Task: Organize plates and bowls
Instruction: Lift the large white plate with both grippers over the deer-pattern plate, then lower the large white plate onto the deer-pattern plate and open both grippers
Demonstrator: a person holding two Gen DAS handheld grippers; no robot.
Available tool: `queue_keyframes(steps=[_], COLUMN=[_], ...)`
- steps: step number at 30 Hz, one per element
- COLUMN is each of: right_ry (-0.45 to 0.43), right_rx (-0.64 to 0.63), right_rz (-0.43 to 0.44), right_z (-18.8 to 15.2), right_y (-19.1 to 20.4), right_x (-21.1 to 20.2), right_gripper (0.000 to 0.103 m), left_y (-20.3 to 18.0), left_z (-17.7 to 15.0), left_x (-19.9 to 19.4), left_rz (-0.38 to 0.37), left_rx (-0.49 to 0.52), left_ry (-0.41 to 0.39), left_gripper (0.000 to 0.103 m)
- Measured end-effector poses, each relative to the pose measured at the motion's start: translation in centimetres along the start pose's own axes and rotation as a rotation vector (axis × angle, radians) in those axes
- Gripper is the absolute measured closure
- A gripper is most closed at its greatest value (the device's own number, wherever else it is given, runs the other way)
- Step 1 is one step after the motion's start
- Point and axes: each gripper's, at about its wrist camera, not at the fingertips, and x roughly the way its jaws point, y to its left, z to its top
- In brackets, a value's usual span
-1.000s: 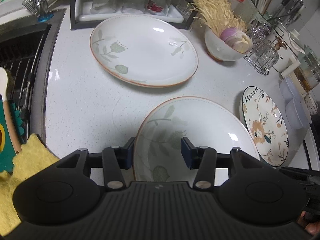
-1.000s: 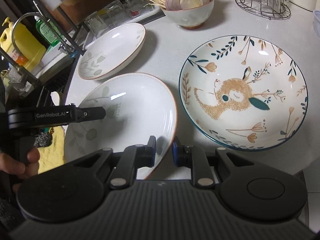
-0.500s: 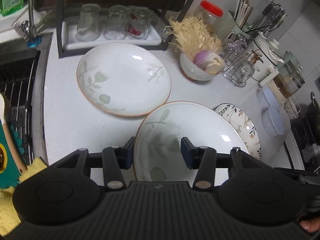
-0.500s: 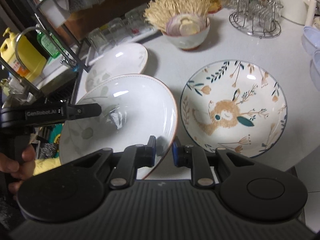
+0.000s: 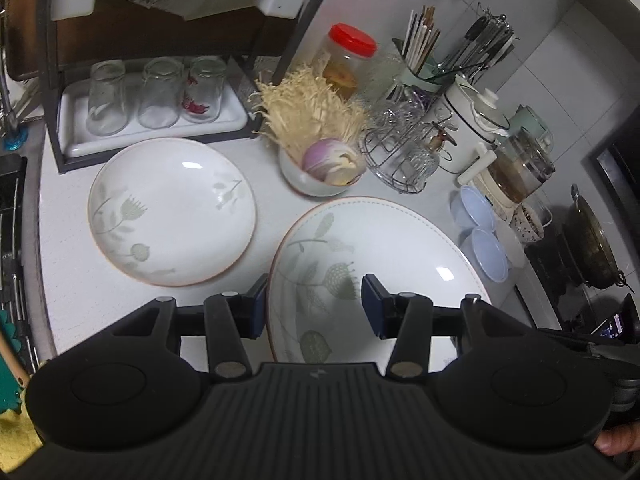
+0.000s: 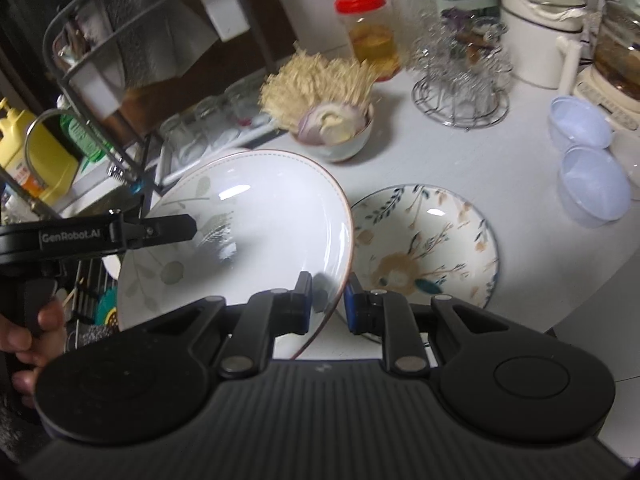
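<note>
A white plate with green leaves [image 5: 384,256] [image 6: 256,216] is held up above the counter. My right gripper [image 6: 327,304] is shut on its rim. My left gripper [image 5: 314,308] is open, its jaws straddling the plate's opposite rim; whether they touch it I cannot tell. It also shows at the left of the right wrist view [image 6: 160,228]. A second matching white plate [image 5: 172,212] lies on the counter at the left. A plate with a rabbit pattern [image 6: 428,248] lies on the counter under the raised plate's right side.
A bowl of onion and enoki mushrooms [image 5: 320,164] stands behind the plates. A tray of upturned glasses [image 5: 156,108] sits on a dark rack. A wire glass stand [image 5: 400,160], kettle [image 5: 476,128], two pale blue bowls [image 6: 588,160] and the sink [image 5: 8,216] surround the counter.
Both grippers have risen with the leaf plate; it went from resting on the counter to being held well above it. The counter items look smaller and farther.
</note>
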Motion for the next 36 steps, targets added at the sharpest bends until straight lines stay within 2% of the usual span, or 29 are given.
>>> queue_keyframes(steps=[10, 17, 26, 29, 36], right_ry=[-0.053, -0.037, 0.079, 0.126, 0.164], right_rx=[0.062, 0.084, 0.068, 0.025, -0.053], right_rz=[-0.042, -0.071, -0.069, -0.070, -0.035], right_z=[-0.5, 0.2, 0.8, 0.8, 1.7], right_y=[-3.3, -7.7, -12.8, -14.0, -15.9], right_x=[-2.3, -1.5, 2.0, 3.7, 6.6], right_gripper=[0.083, 0.083, 0.083, 0.083, 0.083], left_y=[-3.8, -7.0, -9.5, -9.4, -9.3], left_z=[0.7, -0.2, -2.0, -2.6, -3.2], left_x=[2.5, 6.5, 12.1, 13.9, 17.0], left_rz=[-0.039, -0.028, 0.058, 0.077, 0.153], left_rx=[0.069, 0.026, -0.032, -0.090, -0.166], left_ry=[0.053, 0.107, 0.160, 0.174, 0.168], left_gripper=[0.050, 0.050, 0.050, 0.050, 0.050])
